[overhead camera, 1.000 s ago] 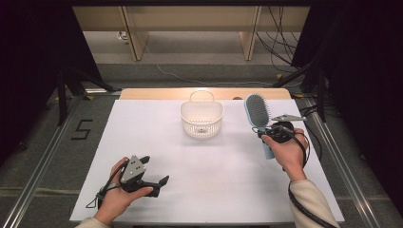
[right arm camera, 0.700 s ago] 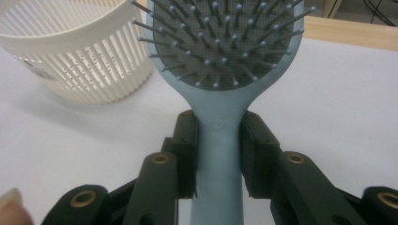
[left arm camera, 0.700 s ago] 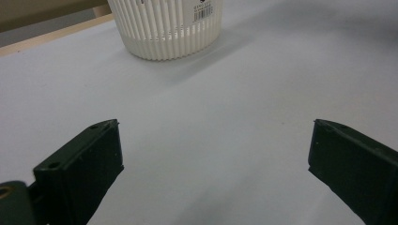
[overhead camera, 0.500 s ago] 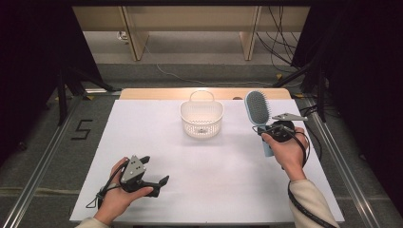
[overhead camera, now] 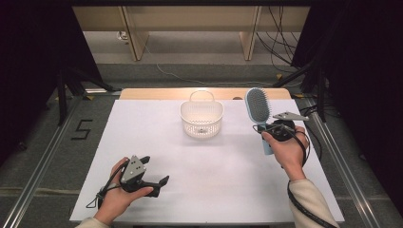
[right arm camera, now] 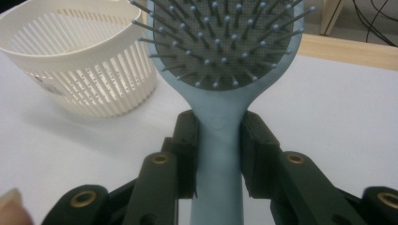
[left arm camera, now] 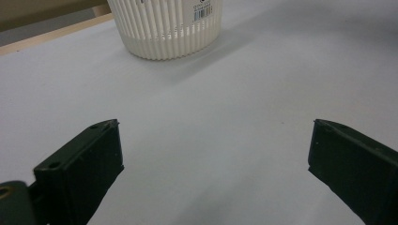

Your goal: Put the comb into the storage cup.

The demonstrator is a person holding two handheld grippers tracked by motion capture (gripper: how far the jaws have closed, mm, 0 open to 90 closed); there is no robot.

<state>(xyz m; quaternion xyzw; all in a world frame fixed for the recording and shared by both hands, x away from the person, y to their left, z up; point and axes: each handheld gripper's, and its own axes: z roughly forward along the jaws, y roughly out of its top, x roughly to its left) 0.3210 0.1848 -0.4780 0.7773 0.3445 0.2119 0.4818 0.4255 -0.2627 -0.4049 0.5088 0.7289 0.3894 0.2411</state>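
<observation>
A light blue hairbrush point(overhead camera: 259, 109) with a grey bristle pad is held above the table's right side, its head toward the far edge. My right gripper point(overhead camera: 269, 129) is shut on the hairbrush's handle point(right arm camera: 219, 145), the two black jaws pressing it from either side. A white slotted basket point(overhead camera: 202, 118) with a handle stands at the table's far middle, to the left of the brush; it appears as the basket point(right arm camera: 80, 65) beside the bristles and as the basket point(left arm camera: 166, 26) ahead of my left jaws. My left gripper point(overhead camera: 154, 178) rests near the front left, open, with nothing between its jaws.
The white tabletop point(overhead camera: 218, 185) spreads between the two hands. A wooden strip point(overhead camera: 157, 93) runs along its far edge. Metal rails point(overhead camera: 40, 166) flank the table, and cables point(overhead camera: 280, 42) lie on the floor beyond.
</observation>
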